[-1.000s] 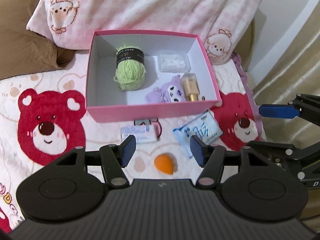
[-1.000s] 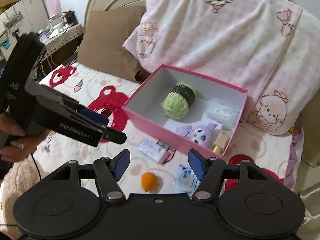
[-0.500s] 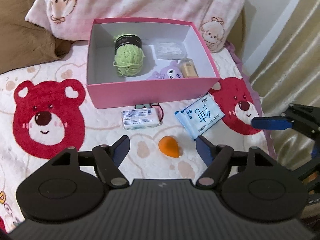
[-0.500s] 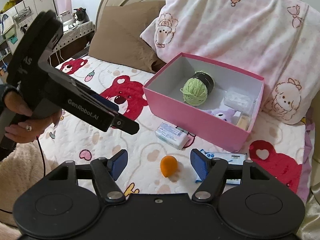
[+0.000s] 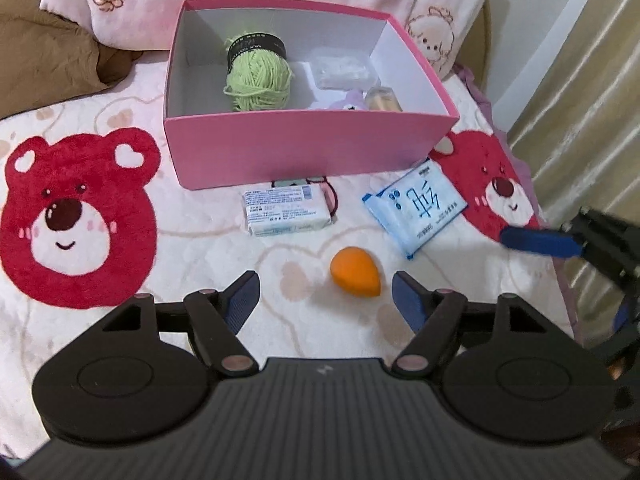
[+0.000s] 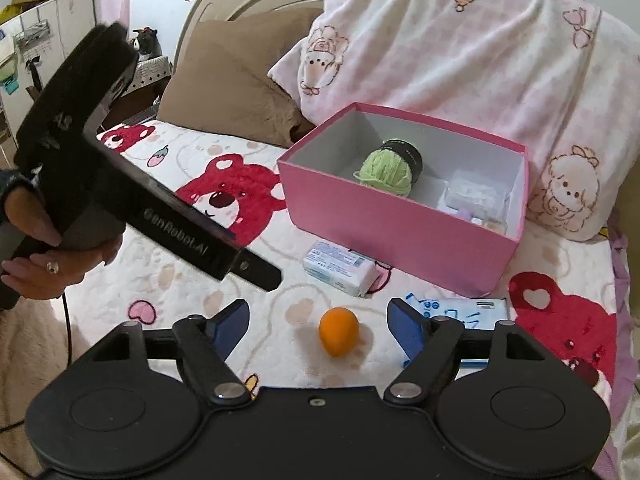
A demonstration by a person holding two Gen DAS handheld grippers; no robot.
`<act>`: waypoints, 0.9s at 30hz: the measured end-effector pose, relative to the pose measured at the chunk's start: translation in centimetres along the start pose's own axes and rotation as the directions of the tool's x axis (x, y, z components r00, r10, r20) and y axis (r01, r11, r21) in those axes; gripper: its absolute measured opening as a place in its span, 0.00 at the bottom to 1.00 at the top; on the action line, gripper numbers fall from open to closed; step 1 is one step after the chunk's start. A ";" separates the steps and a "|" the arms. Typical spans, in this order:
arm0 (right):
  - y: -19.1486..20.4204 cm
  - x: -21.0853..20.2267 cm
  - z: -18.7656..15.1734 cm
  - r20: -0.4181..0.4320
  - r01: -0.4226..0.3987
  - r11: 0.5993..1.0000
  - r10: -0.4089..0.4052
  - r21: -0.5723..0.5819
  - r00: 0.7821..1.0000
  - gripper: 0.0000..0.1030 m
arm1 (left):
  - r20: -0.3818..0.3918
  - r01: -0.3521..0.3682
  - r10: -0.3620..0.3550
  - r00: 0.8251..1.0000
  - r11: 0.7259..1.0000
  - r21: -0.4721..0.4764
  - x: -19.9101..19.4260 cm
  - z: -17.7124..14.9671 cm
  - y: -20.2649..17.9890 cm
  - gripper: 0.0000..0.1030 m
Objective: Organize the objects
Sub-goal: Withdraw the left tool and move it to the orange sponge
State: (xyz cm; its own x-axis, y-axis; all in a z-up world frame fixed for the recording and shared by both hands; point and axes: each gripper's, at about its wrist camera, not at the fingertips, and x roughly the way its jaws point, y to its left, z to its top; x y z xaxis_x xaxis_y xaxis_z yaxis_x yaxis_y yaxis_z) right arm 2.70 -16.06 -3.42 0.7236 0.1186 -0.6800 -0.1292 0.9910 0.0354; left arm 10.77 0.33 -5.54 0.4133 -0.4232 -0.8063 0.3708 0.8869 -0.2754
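An orange teardrop sponge (image 5: 354, 272) lies on the bear-print blanket in front of a pink box (image 5: 304, 152). The box holds green yarn (image 5: 258, 76), a clear case (image 5: 344, 72), a purple plush (image 5: 354, 100) and a small bottle (image 5: 384, 100). A white wipes pack (image 5: 288, 210) and a blue tissue pack (image 5: 416, 204) lie between the box and the sponge. My left gripper (image 5: 325, 294) hangs open just short of the sponge. My right gripper (image 6: 318, 320) faces the same sponge (image 6: 339, 330); its jaws are opening and hold nothing.
A pink patterned pillow (image 6: 460, 52) and a brown pillow (image 6: 232, 76) lie behind the box. A curtain (image 5: 580, 100) hangs at the bed's right edge. A hand (image 6: 36, 256) holds the left gripper's handle. Shelves (image 6: 28, 40) stand far left.
Both grippers have sunk toward the blanket and come closer to the orange sponge. Both sets of jaws stand wider than a second ago.
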 end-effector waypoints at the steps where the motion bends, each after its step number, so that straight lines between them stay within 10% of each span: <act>1: 0.3 0.6 -0.5 0.000 0.004 1.000 -0.004 -0.008 1.000 0.78 | 0.009 0.003 -0.003 1.000 1.000 0.003 0.2 -0.2 0.1 0.70; 27: 1.9 8.6 -4.6 -0.019 0.107 0.994 -0.108 -0.034 0.994 0.77 | 0.066 0.025 -0.024 0.998 0.999 -0.025 6.7 -2.0 0.4 0.69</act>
State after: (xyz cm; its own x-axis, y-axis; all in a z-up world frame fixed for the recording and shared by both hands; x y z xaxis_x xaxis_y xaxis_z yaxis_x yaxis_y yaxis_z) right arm 5.60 -13.47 -12.60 0.7202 0.0101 -0.6936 -0.0742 0.9953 -0.0626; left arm 11.99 -1.79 -12.06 0.4587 -0.4554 -0.7630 0.3605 0.8802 -0.3087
